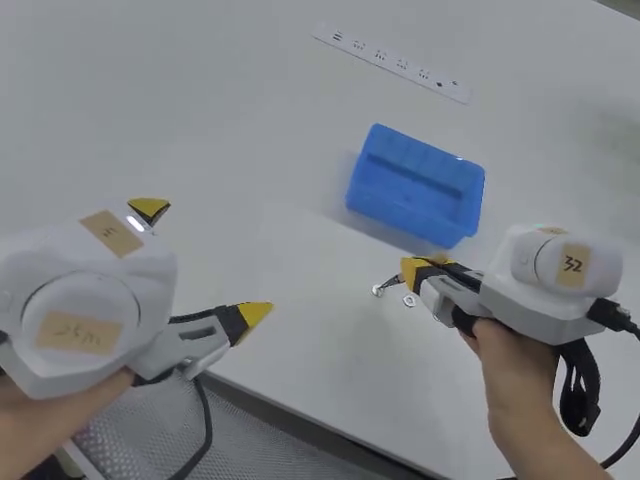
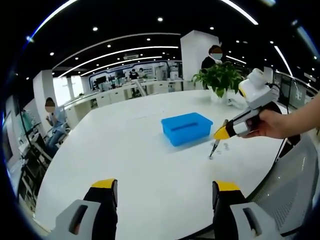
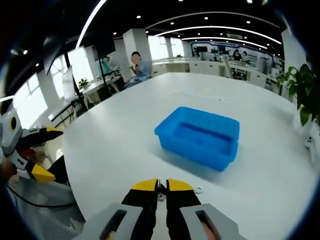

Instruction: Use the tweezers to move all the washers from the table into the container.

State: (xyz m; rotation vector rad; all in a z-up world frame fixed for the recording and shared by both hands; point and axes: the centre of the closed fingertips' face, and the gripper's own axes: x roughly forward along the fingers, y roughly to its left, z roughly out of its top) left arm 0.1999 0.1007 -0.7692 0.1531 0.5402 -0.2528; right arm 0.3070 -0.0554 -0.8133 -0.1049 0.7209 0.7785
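Open blue container [image 1: 415, 190] stands upright; small washer [image 1: 408, 300] lies by the tweezers [image 2: 214, 148].

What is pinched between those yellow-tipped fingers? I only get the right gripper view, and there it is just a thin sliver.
Observer: Tweezers. The left gripper view shows them from the side, poking out of the right gripper with their tips down at the table.
Operator: I can see one little ring lying beside the fingers. Are there more?
Observer: Possibly. In the head view, one washer lies on the table next to the gripper. A second ring-like speck sits right at the tweezers' tip, but it is too small to be sure it is a washer.
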